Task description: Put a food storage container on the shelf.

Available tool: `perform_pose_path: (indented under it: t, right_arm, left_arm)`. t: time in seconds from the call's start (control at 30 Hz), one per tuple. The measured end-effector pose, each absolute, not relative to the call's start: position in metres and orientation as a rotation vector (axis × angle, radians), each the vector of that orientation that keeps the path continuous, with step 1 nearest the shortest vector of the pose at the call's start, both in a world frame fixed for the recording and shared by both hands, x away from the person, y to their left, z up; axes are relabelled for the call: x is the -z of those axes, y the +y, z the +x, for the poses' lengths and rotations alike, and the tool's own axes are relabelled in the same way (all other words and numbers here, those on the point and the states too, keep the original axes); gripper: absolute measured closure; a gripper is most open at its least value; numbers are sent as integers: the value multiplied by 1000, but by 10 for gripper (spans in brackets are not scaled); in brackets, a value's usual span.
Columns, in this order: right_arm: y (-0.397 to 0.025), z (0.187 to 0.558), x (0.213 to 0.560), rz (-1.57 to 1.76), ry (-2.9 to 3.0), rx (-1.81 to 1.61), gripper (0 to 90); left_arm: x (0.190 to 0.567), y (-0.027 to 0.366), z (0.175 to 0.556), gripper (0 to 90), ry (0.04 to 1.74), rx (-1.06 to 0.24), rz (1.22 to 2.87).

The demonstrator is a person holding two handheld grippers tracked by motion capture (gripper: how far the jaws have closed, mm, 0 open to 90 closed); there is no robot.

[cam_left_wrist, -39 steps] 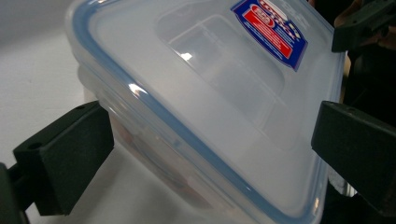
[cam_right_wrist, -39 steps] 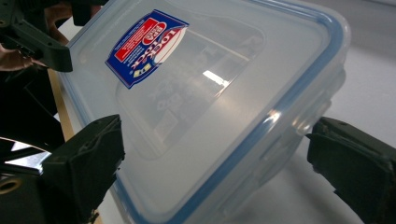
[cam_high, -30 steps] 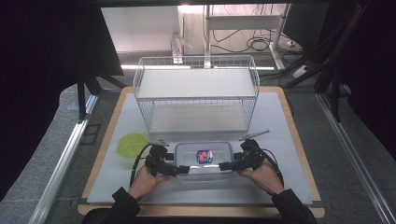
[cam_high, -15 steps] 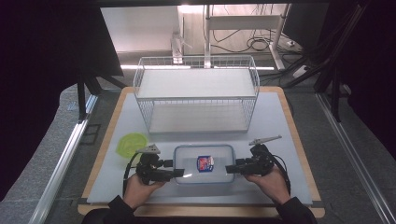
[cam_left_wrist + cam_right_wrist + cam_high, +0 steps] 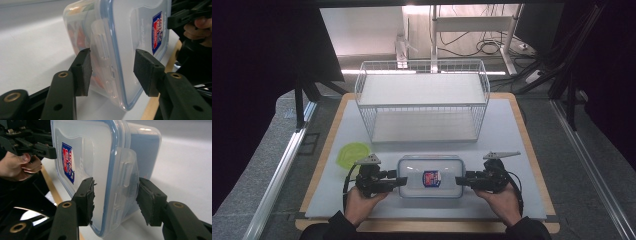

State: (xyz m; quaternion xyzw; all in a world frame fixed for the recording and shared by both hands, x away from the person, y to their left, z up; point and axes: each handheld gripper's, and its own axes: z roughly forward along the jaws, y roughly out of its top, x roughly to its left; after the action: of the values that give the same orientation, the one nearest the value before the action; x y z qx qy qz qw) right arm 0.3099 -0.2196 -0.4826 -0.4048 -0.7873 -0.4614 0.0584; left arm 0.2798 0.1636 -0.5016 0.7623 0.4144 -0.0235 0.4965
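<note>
Flanking one lidded container (image 5: 430,176), two grippers, left (image 5: 401,181) and right (image 5: 460,180), jaws open around its end latches.

Food box (image 5: 430,176): clear, glossy plastic with a frosted, smooth lid (image 5: 85,157) edged in blue and bearing a shiny printed sticker (image 5: 431,178). Left gripper (image 5: 112,72) and right gripper (image 5: 115,200): matt black plastic with brass-coloured inserts; the right gripper's pads (image 5: 147,201) look rough and frayed. Basket (image 5: 422,100): white-coated wire mesh. Worktop (image 5: 512,130): matt white sheet over a smooth wooden board. Round lid (image 5: 352,154): yellow-green plastic.
</note>
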Motion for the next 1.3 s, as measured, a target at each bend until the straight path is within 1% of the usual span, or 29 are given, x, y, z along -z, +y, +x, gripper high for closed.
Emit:
perform_pose_path:
  t: [0.23, 0.4, 0.53, 0.7, 0.83, 1.3]
  right_arm:
    - [-217, 309, 477, -1212, -2414, 1432, 497]
    - [-219, 313, 470, -1200, -2373, 1479, 494]
    - [-217, 317, 462, -1190, -2389, 1506, 495]
    - [-214, 324, 453, -1176, -2395, 1526, 495]
    - [-211, 332, 440, -1153, -2400, 1546, 496]
    - [-203, 350, 391, -1113, -2438, 1624, 496]
  left_arm:
    - [492, 166, 282, 501, 999, 30, 1831]
    - [483, 171, 284, 534, 968, 36, 1812]
    - [479, 173, 289, 533, 968, 40, 1800]
    - [465, 175, 294, 531, 965, 6, 1800]
    - [451, 178, 297, 528, 956, -26, 1801]
    - [407, 186, 314, 528, 938, -60, 1763]
